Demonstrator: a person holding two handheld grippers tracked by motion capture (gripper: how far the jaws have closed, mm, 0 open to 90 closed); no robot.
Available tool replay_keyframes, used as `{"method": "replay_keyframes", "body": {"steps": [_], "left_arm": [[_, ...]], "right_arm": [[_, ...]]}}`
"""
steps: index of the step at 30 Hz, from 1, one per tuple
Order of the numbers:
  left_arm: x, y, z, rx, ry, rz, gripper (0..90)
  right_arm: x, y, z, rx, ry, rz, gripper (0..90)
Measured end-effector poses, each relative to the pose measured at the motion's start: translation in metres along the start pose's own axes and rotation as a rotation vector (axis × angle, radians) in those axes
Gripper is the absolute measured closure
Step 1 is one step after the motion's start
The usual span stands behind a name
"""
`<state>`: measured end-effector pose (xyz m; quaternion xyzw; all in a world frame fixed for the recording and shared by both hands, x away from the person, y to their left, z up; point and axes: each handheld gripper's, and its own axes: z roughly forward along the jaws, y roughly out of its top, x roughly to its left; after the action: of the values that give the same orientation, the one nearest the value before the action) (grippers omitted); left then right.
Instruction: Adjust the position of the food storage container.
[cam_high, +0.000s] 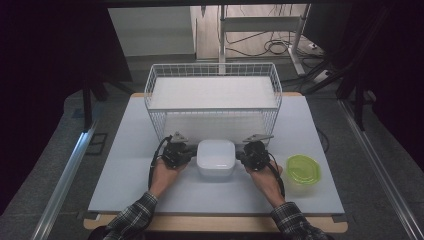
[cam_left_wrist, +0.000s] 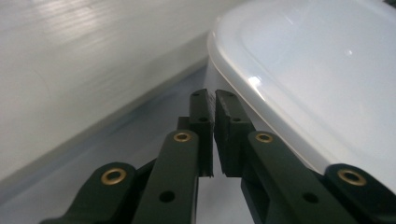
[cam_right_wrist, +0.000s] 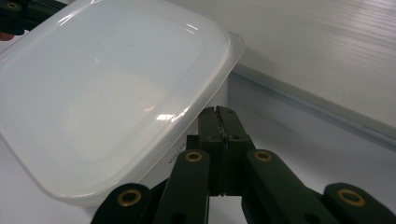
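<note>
Plaid sleeves (cam_high: 134, 215); black tongs (cam_left_wrist: 214, 105), brass screws, black cables.

A white square lidded plastic container (cam_high: 216, 159) sits at lower centre of the high view on the pale rectangular table (cam_high: 125, 165). Directly above it in frame stands a white wire basket (cam_high: 213, 97). A green lidded plastic container (cam_high: 302, 169) lies to its right, well apart. The left gripper (cam_high: 189, 154) and right gripper (cam_high: 242, 155) flank it, just beside its sides.

White lidded container (cam_high: 216, 158) between two hand-held grippers
</note>
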<state>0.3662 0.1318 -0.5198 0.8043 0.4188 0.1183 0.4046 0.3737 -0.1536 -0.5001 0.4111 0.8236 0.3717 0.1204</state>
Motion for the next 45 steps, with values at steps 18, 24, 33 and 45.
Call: {"method": "replay_keyframes", "body": {"steps": [18,24,33,45], "left_arm": [[-0.028,-0.022,-0.028,0.044,0.0,0.014,88.3],[-0.02,-0.022,-0.033,0.018,-0.013,-0.006,77.8],[-0.019,-0.034,-0.06,-0.05,0.019,0.014,43.9],[-0.024,-0.058,-0.074,-0.104,-0.001,0.053,10.3]], "right_arm": [[0.02,-0.016,-0.016,0.031,0.032,-0.028,90.0],[0.021,-0.017,-0.02,0.035,0.016,-0.052,88.4],[0.018,-0.022,-0.043,-0.015,-0.001,-0.081,65.5],[0.024,-0.035,-0.063,-0.073,0.031,-0.115,36.4]]}}
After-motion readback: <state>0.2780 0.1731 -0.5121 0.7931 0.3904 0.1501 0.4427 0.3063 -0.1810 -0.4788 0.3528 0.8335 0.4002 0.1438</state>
